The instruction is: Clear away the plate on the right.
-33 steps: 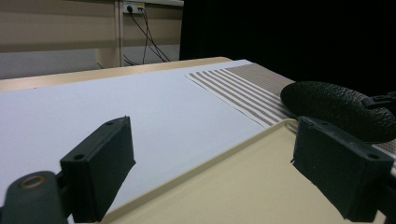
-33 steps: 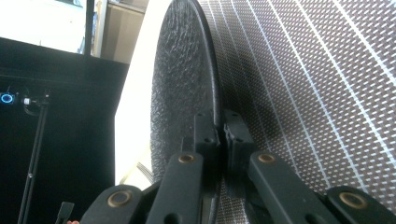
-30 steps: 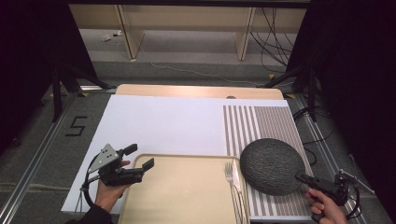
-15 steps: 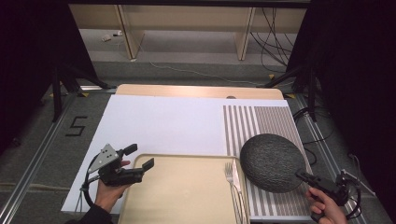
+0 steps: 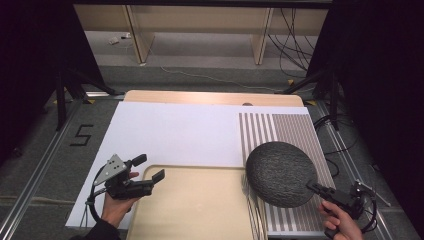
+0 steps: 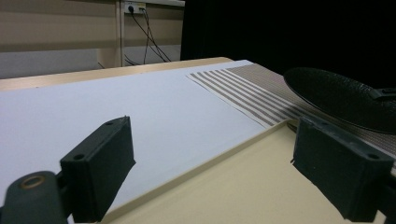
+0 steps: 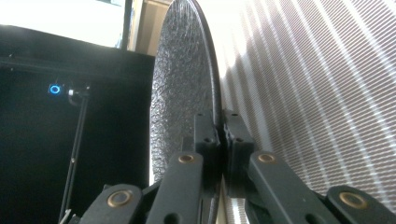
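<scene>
**Around the counter: floor, frame and cables**

A grey floor surrounds the counter, whose pale wooden edge shows along the far side. On the floor to the left, black tape forms the number 5. A metal rail runs diagonally along the near left. Black curtains hang on the left and right sides. Beyond the counter stands a light wooden frame with upright legs, and loose cables lie across the floor near it. More cables trail beside the counter's right edge. In the left gripper view, a wall socket holds plugged cables.
</scene>
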`<state>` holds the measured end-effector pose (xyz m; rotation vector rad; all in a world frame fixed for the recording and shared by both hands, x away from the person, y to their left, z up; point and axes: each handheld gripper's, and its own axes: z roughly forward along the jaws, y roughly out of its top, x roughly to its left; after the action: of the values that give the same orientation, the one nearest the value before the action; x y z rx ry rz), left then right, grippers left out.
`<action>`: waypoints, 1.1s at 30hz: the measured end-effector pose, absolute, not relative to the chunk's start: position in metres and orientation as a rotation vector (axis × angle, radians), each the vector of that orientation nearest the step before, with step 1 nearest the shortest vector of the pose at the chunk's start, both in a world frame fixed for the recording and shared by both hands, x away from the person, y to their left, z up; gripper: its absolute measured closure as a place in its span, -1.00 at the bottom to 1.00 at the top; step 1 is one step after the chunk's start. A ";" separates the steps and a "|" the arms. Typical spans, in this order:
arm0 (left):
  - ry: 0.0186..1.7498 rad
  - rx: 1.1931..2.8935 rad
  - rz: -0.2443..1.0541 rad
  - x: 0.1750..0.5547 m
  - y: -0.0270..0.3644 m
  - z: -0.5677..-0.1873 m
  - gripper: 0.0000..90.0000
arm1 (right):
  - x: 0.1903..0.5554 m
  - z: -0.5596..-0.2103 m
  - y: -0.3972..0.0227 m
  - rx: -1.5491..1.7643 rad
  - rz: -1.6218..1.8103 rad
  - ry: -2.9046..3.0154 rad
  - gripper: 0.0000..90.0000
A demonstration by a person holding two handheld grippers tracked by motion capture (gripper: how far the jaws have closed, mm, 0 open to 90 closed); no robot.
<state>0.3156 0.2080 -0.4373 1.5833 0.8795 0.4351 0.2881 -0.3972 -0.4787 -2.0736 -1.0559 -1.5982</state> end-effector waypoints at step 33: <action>0.878 1.587 0.436 0.316 0.208 -0.437 -0.73 | 0.283 -0.475 -0.337 -1.869 -1.462 -1.187 0.94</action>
<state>0.3159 0.2077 -0.4374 1.5871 0.8784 0.4360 0.2832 -0.3368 -0.4752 -1.8690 -1.1869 -1.4625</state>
